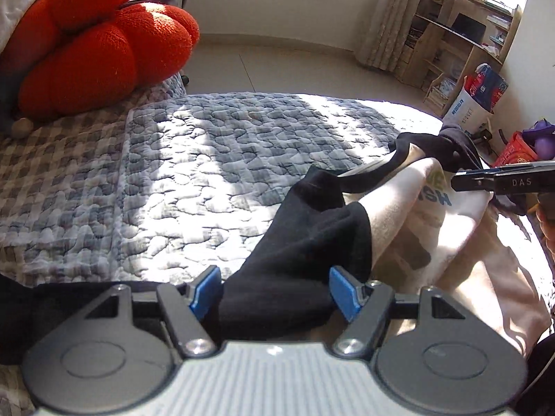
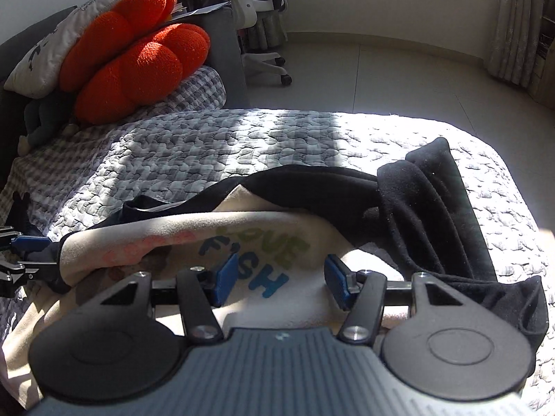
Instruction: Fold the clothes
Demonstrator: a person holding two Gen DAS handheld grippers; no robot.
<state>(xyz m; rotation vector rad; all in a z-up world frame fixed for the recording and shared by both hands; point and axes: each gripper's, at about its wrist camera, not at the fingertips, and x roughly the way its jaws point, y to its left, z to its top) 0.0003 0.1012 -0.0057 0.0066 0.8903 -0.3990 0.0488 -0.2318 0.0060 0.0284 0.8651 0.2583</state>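
A cream shirt [image 2: 242, 222] with black sleeves and coloured lettering lies crumpled on the near part of a bed covered by a grey checked quilt [image 1: 208, 159]. One black sleeve [image 1: 295, 270] runs between the blue pads of the left claw [image 1: 274, 291]; its jaws stand wide and seem to touch the cloth on both sides, though whether they pinch it I cannot tell. The right claw [image 2: 279, 279] hovers half open over the lettering, its pads clear of the fabric. An orange cushion [image 2: 138, 59] rests at the head of the bed.
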